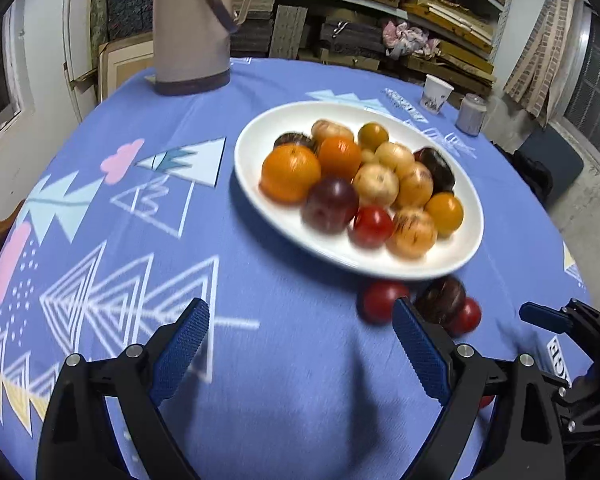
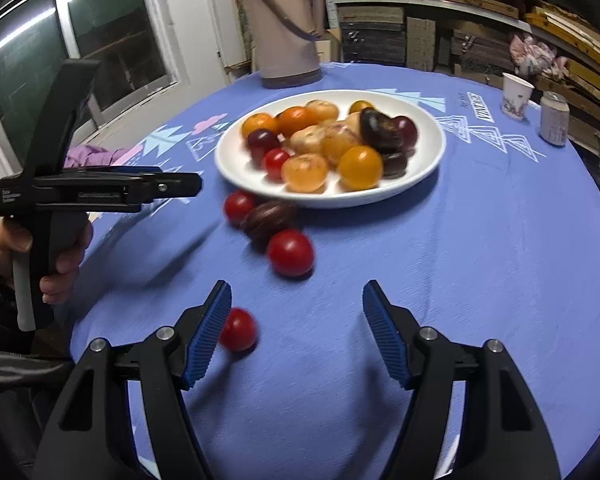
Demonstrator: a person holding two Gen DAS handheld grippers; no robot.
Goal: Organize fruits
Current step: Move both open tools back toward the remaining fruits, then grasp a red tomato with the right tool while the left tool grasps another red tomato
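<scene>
A white oval plate [image 1: 256, 184] [image 2: 428, 160] holds several fruits: oranges, yellow, red and dark ones. Beside its near rim on the blue cloth lie a red tomato [image 2: 239, 205] [image 1: 380, 300], a dark plum [image 2: 269, 219] [image 1: 440, 300] and another red tomato [image 2: 290, 252] [image 1: 466, 316]. A third red tomato [image 2: 239, 329] lies by my right gripper's left fingertip. My left gripper [image 1: 302, 346] is open and empty, left of the loose fruits. My right gripper [image 2: 296, 334] is open and empty, just short of them; it also shows in the left wrist view [image 1: 548, 318].
A tall beige thermos [image 1: 192, 28] [image 2: 288, 28] stands at the table's far side. A paper cup [image 1: 436, 94] [image 2: 516, 96] and a small can [image 1: 471, 114] [image 2: 554, 118] stand at the far right. Shelves of boards lie beyond. The left gripper's handle [image 2: 60, 184] is at the left.
</scene>
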